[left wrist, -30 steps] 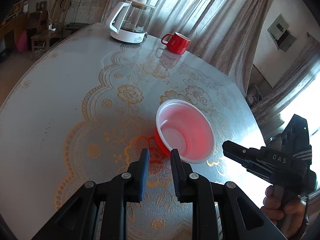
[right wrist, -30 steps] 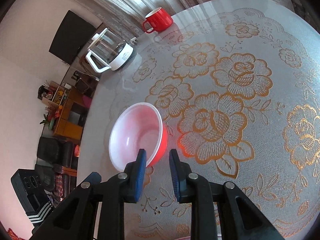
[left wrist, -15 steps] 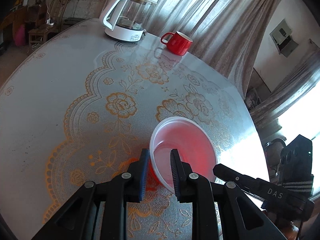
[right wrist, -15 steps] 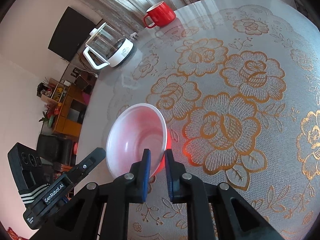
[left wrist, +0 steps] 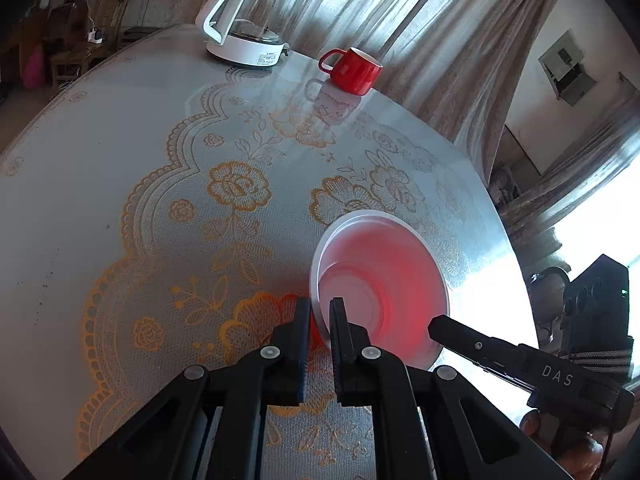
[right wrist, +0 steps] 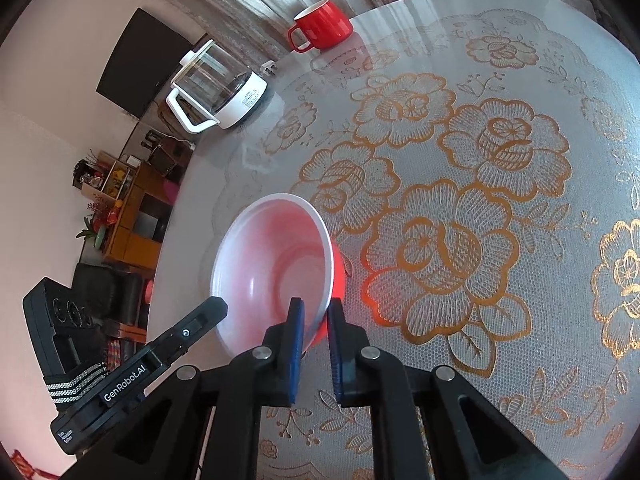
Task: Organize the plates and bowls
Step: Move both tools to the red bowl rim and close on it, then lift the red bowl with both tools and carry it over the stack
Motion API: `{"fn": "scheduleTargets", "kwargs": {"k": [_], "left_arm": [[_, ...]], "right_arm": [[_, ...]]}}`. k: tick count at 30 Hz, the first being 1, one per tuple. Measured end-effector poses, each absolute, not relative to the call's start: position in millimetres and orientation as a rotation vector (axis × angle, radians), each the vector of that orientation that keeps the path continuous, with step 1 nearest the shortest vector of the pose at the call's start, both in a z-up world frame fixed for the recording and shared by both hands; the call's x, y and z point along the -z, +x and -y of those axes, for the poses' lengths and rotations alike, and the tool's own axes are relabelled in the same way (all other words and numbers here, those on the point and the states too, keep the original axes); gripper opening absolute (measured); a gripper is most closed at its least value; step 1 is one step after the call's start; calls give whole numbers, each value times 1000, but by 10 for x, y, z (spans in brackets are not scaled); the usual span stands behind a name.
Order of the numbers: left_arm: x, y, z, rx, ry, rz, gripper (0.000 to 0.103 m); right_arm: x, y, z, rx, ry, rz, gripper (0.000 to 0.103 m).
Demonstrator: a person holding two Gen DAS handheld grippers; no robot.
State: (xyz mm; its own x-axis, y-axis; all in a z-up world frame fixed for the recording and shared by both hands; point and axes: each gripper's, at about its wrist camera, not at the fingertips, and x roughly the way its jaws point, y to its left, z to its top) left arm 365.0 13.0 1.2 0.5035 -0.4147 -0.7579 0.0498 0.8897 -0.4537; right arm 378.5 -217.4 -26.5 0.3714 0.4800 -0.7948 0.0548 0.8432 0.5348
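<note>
A bowl (left wrist: 384,280), red outside and white inside, sits on the lace-covered round table (left wrist: 120,200). My left gripper (left wrist: 319,308) has its jaws closing on the bowl's near left rim, one blue pad inside and one outside. My right gripper (right wrist: 316,308) clamps the opposite rim of the bowl (right wrist: 276,264) the same way, its jaws closing too. In each wrist view the other gripper shows from the side: the right gripper (left wrist: 440,324) at the bowl's lower right, the left gripper (right wrist: 216,306) at its lower left.
A glass kettle with a white base (left wrist: 248,28) and a red mug (left wrist: 354,70) stand at the far edge of the table, near the curtains. The table edge curves close behind the bowl on the right. A person's hand (left wrist: 560,440) holds the right gripper.
The left gripper moved forward until the bowl's rim sat between its jaws, which then narrowed onto it. The right jaws also narrowed onto the rim.
</note>
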Motion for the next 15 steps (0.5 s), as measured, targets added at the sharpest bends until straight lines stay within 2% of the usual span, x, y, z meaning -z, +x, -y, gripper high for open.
{"fn": "scheduleTargets", "kwargs": {"k": [15], "left_arm": [[-99,3118,-297,297,-399,-1015,9]], "right_arm": [[217,3530,2034,-342,505,-1213,10]]}}
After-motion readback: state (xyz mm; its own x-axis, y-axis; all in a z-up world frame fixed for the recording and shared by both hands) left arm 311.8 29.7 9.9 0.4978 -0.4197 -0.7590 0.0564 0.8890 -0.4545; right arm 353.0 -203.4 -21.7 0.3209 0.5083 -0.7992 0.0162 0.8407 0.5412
